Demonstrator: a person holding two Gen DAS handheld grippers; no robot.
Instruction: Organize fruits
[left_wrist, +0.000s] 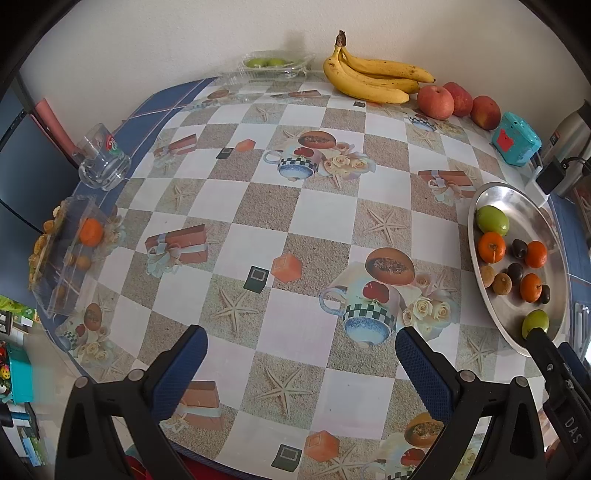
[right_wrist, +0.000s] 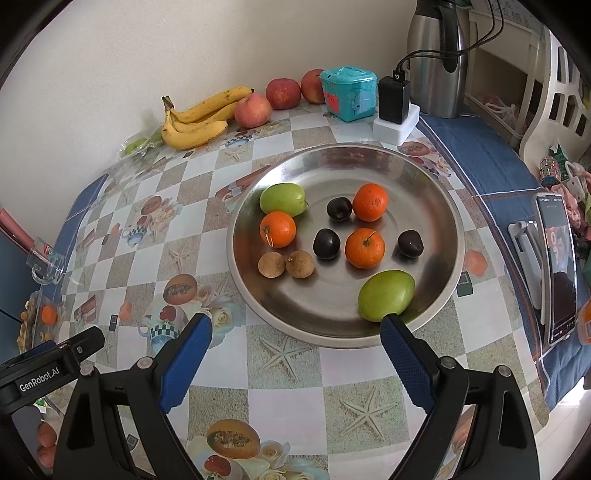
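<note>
Right hand-held gripper (right_wrist: 295, 328) tilted down, jaws wide, above metal plate (right_wrist: 436, 192).

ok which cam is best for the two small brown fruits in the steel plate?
Right wrist. The two brown fruits sit side by side near the steel plate's left rim, unobstructed and seen from above. Left wrist catches them small at the right edge, on a foreshortened plate, partly crowded by neighbouring fruit.
</note>
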